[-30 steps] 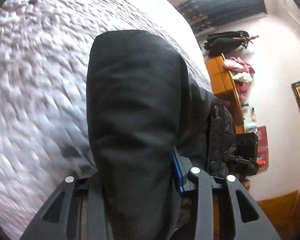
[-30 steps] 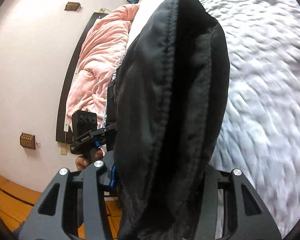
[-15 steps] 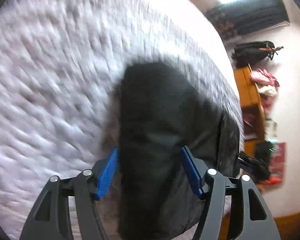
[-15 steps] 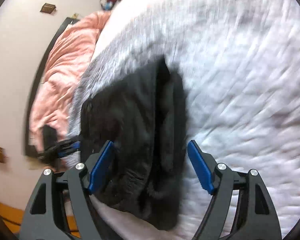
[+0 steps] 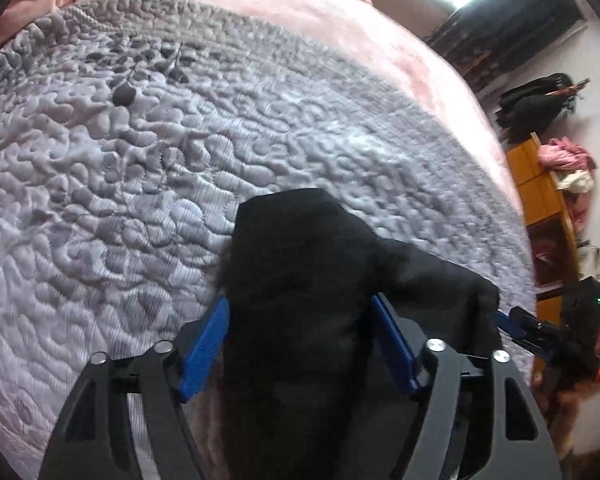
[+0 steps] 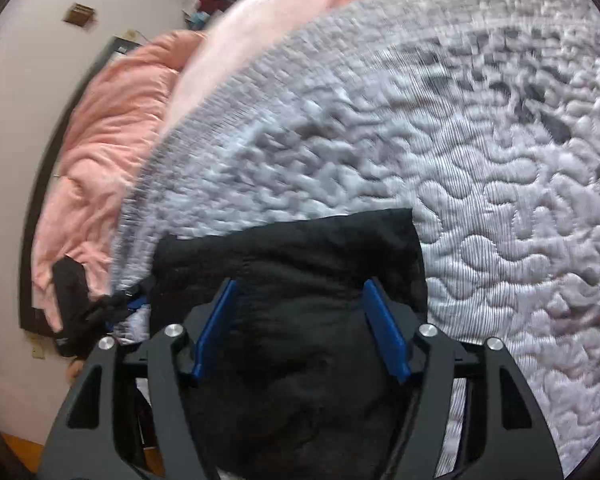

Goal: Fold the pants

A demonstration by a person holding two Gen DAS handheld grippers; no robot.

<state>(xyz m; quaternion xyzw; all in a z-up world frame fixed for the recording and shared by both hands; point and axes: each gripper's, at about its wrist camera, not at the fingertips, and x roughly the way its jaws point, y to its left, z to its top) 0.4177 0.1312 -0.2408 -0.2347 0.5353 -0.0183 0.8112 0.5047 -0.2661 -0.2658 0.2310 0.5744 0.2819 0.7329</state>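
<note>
**Pants lie folded on the quilt, both my grippers spread around them**

The pants point(image 5: 300, 280) are a black bundle lying on the grey quilt point(image 5: 120, 200), and I take them as my landmark. The quilt, stitched in a wavy pattern with a few dark leaf shapes, runs out from the pants on every side I can see except the near one, where my tools block the view. Beyond the quilt's far edge from the pants lies a pink sheet point(image 5: 340, 20), and in my right wrist view a crumpled pink blanket point(image 6: 100, 140) sits further off, against the wall. Well away from the pants, on the side of my right gripper, an orange shelf point(image 5: 540, 200) stands against the wall with clothes heaped on top.

My left gripper point(image 5: 300, 344) has its jaws spread wide. They have just been opening. The pants sit between the blue pads point(image 5: 204, 344), whose inner faces stand off from the cloth rather than squeezing it.

My right gripper point(image 6: 300, 328) also stands with jaws wide, though they have eased in slightly after opening. The pants lie between its blue pads point(image 6: 384, 328) too, and these do not pinch the fabric. From this view the folded edge of the pants runs straight across, just beyond the fingertips.
</note>
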